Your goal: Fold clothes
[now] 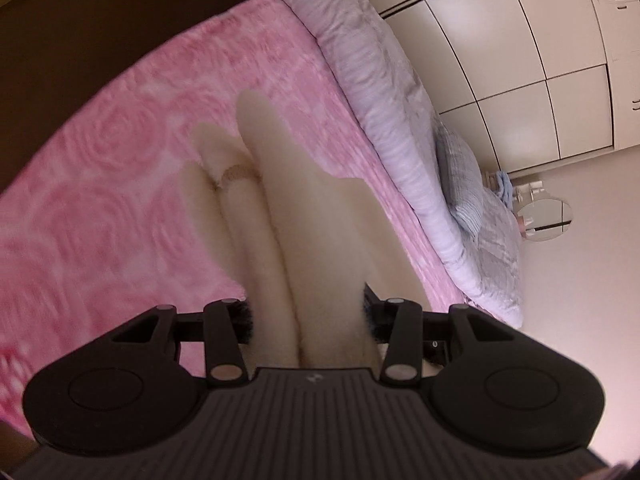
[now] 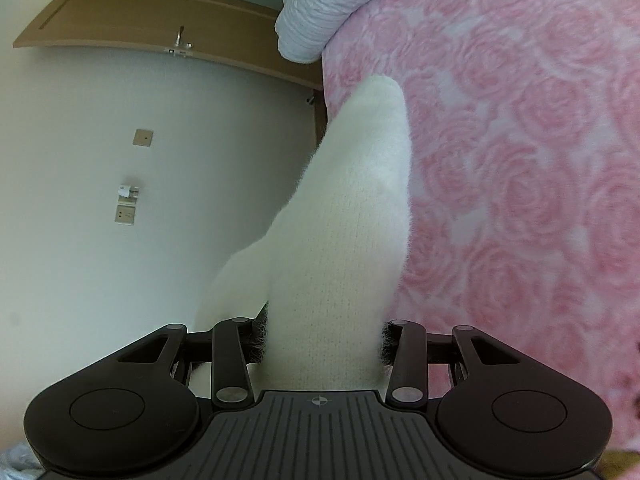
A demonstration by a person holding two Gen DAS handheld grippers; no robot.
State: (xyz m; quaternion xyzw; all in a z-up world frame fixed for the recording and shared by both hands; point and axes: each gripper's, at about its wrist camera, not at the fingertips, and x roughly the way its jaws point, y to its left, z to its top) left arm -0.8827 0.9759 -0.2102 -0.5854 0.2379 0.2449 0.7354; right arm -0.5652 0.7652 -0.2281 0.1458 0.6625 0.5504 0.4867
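Left gripper clamped on cream fuzzy sweater; right gripper clamped on it too. Sweater lifted above pink rose-pattern blanket; lilac quilt bunched along blanket's far edge.

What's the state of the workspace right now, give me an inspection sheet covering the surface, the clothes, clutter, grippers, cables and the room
Surface: bed with a pink rose-patterned blanket.
Job's things: one fluffy cream sweater, bunched lengthwise and stretching from both grippers toward the bed.
Clutter: a rolled pale quilt along the bed's edge, and a blue striped pillow on it.
Grippers: left gripper and right gripper each shut on the sweater.
Cables: nothing seen.
Surroundings: cream wardrobe doors, small round table, wooden door, wall sockets.
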